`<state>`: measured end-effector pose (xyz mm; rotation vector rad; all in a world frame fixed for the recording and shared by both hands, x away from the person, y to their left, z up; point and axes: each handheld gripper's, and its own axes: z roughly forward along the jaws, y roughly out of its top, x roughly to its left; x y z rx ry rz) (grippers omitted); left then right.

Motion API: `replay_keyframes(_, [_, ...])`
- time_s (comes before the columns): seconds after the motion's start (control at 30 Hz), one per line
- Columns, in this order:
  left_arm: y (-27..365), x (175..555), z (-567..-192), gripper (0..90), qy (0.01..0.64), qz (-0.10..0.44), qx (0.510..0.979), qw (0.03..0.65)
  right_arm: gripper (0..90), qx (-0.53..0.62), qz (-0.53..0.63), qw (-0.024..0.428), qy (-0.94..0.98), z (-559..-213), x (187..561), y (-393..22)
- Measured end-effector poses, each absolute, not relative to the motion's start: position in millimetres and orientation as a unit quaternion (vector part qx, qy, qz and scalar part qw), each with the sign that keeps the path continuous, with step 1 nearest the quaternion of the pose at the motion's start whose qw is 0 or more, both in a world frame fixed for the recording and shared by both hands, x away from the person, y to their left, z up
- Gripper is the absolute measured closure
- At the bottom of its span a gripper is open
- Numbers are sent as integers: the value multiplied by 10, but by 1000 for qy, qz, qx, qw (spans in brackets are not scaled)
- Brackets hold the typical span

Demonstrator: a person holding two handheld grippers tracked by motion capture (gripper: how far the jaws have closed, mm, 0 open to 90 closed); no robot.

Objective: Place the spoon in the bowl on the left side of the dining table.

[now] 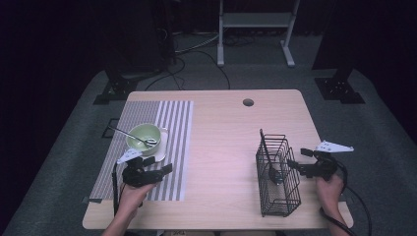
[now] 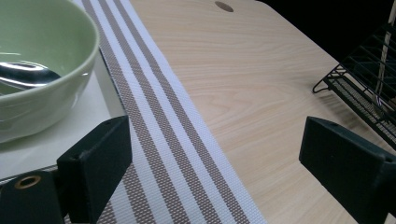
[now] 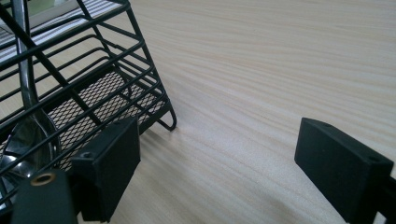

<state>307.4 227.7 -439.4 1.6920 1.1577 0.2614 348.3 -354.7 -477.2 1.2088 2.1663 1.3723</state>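
Observation:
A pale green bowl with a metal spoon in it sits on a white square plate, on a striped placemat. My left gripper hovers open just in front of the bowl, over the mat's edge, holding nothing. A black wire basket stands at the right with a dark metal spoon leaning inside. My right gripper is open beside the basket's right wall, jaws wide over bare wood.
The wooden table has a round cable hole near its far edge. The basket shows at the far right of the left gripper view. On the floor beyond the table stand a white frame and black stand feet.

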Motion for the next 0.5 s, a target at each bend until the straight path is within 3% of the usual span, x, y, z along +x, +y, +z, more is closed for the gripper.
replay_keyframes(0.5, [2033,3000,-4511,87,467,96,717,509,133,415,489,150,752,-4766,3475,-3562])
